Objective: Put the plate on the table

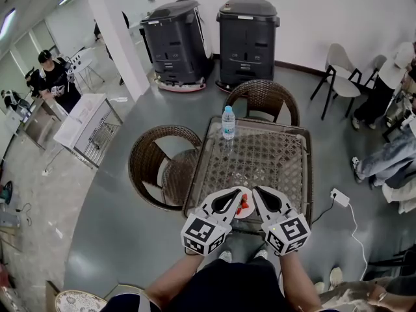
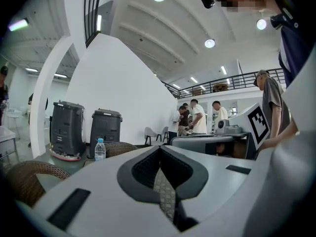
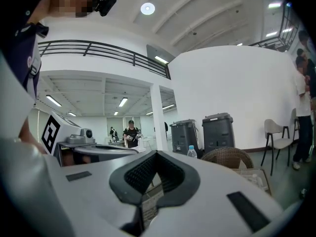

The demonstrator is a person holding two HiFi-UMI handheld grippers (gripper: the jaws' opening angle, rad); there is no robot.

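Plate (image 1: pixel 242 207), white with small red pieces on it, sits between my two grippers over the near edge of the table (image 1: pixel 268 164). My left gripper (image 1: pixel 235 194) is clenched on its left rim and my right gripper (image 1: pixel 259 194) on its right rim, each pair of jaws pressed close. I cannot tell whether the plate touches the glass top. Farther along, a water bottle (image 1: pixel 228 122) stands upright near the table's far edge. One wicker chair (image 1: pixel 158 166) stands at the table's left, another (image 1: pixel 262 98) at its far side. Beyond them, two dark bin-like machines (image 1: pixel 247 39) stand by the white wall.
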